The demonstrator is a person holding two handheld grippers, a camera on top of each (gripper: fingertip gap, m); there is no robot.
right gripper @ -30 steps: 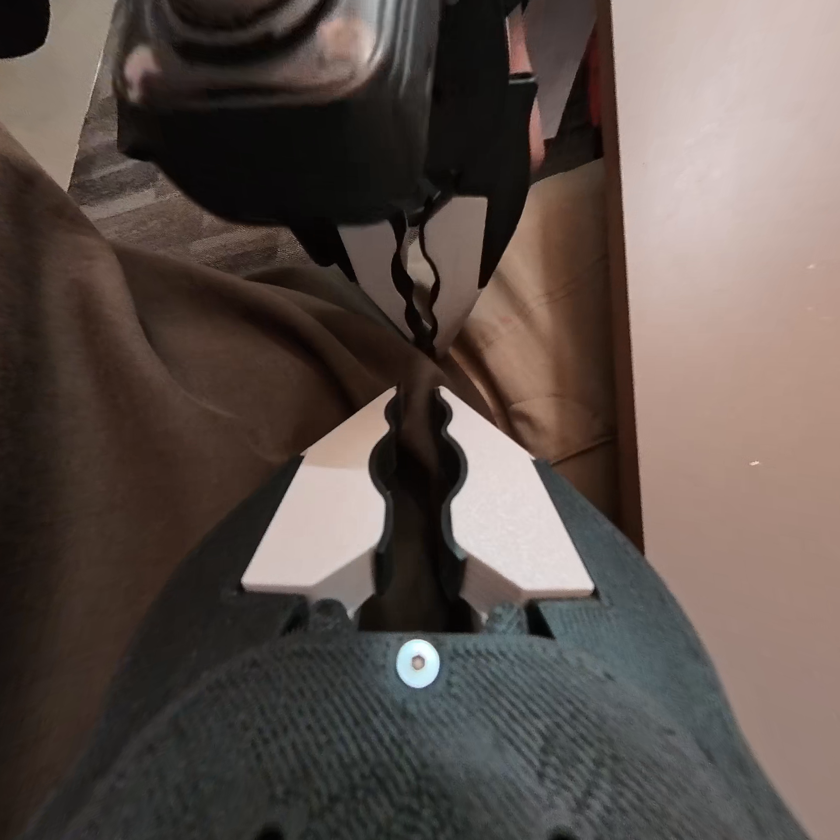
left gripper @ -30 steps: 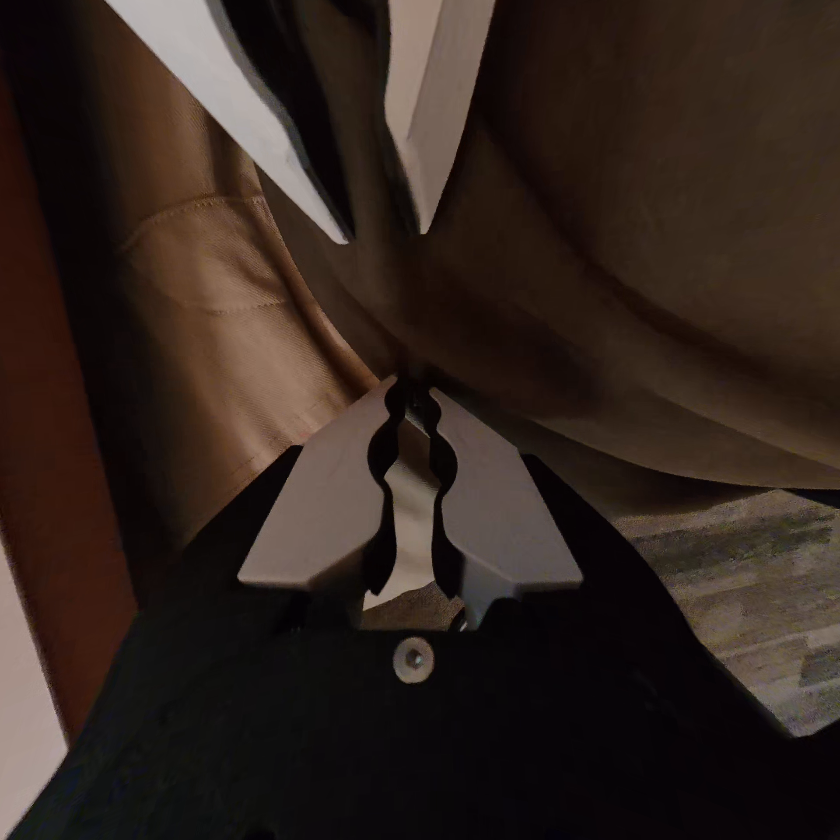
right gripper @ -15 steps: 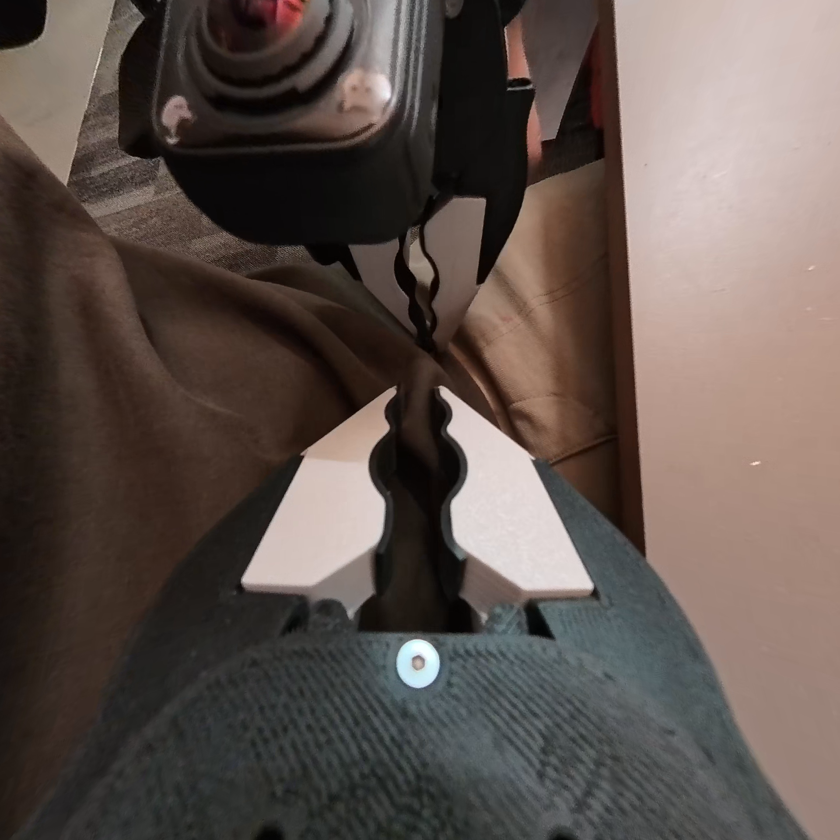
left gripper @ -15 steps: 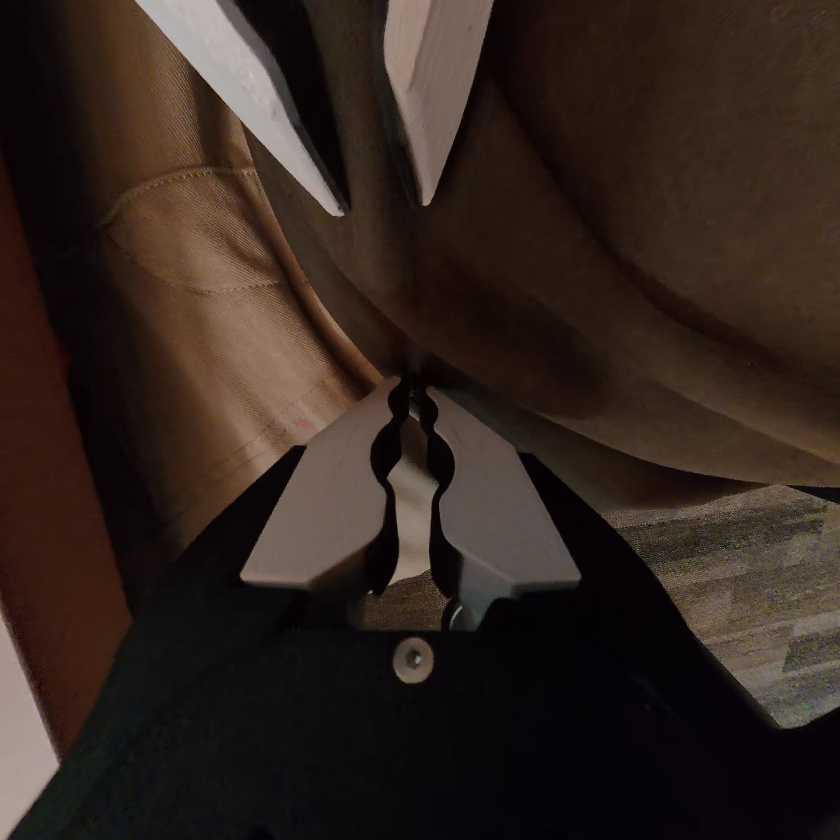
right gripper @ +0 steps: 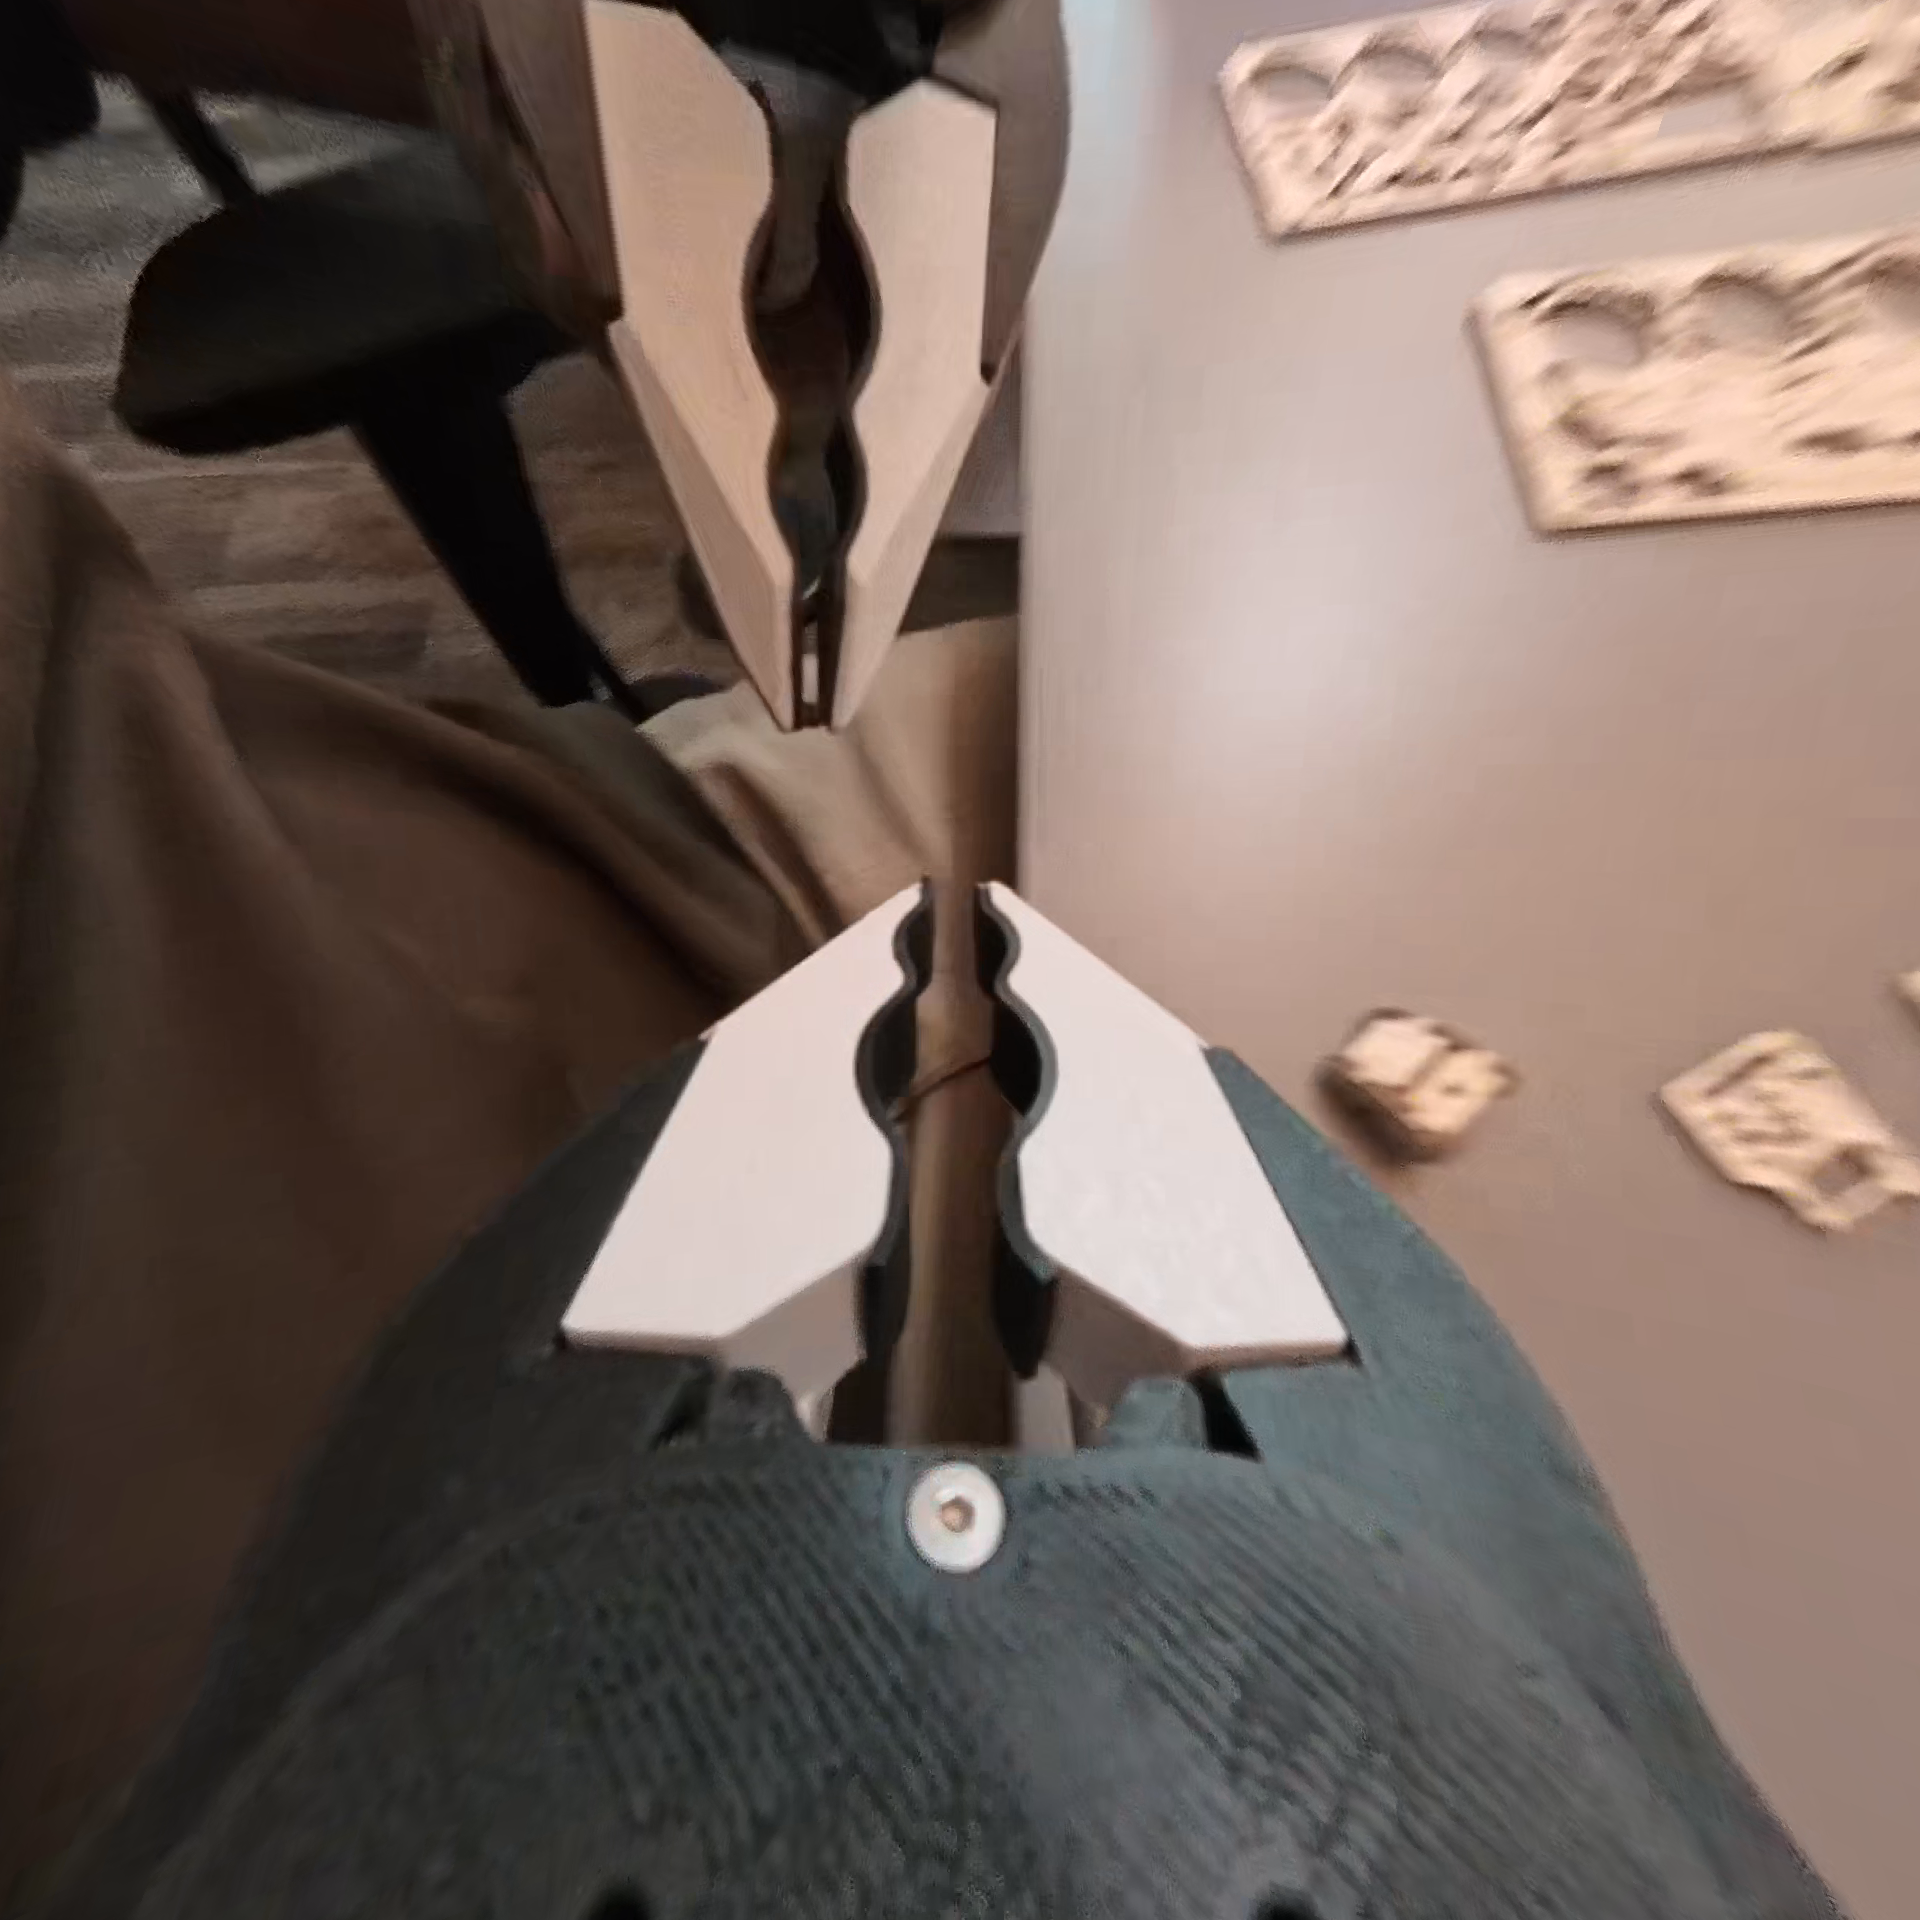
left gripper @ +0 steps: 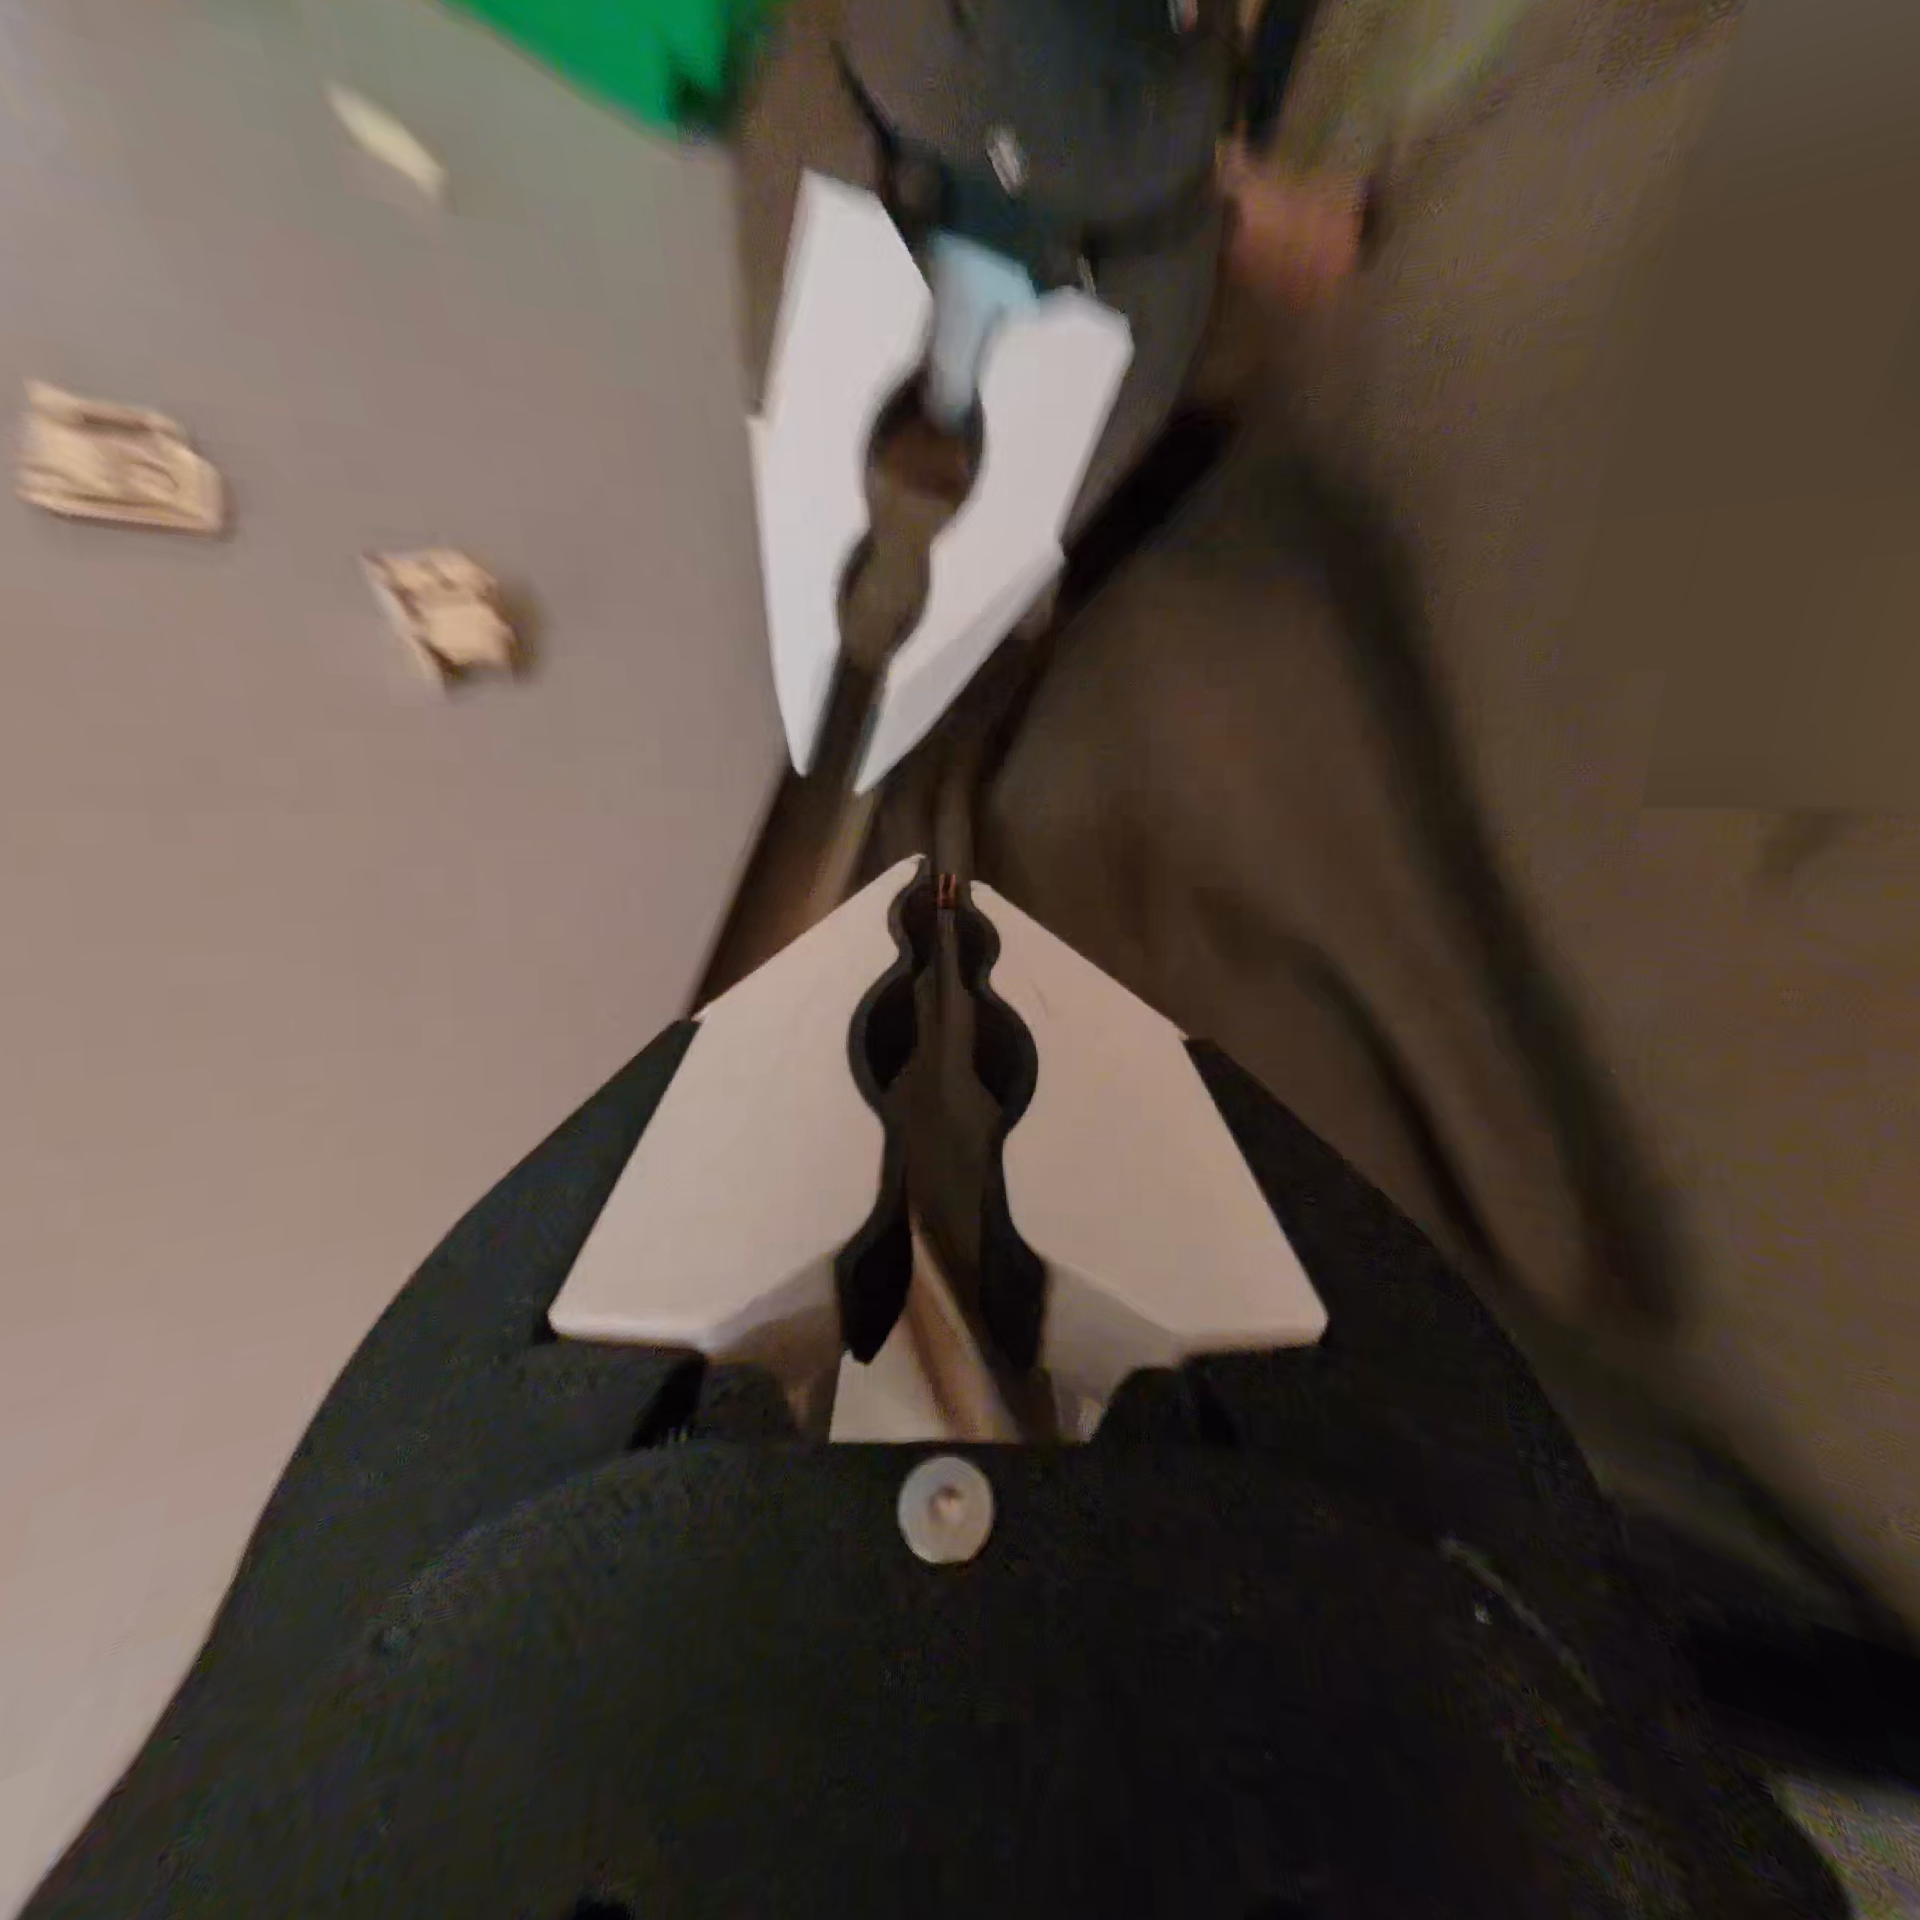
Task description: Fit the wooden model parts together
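Right of right gripper (right gripper: 951,894), on table (right gripper: 1351,727) — loose wooden parts (right gripper: 1413,1081) and cut-out sheets (right gripper: 1714,395) lying. Right gripper barely open, holding nothing. Left gripper (right gripper: 810,712) sitting just ahead, seemingly pinching thin wooden bit (right gripper: 808,660). Probably fetching second part — next move needing reaching right, opening wider.

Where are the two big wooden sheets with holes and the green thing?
upper wooden sheet (right gripper: 1558,114): right wrist view, its carved middle.
lower wooden sheet (right gripper: 1704,384): right wrist view, its carved middle.
green thing (left gripper: 634,57): left wrist view, top edge, its blurred flat face.
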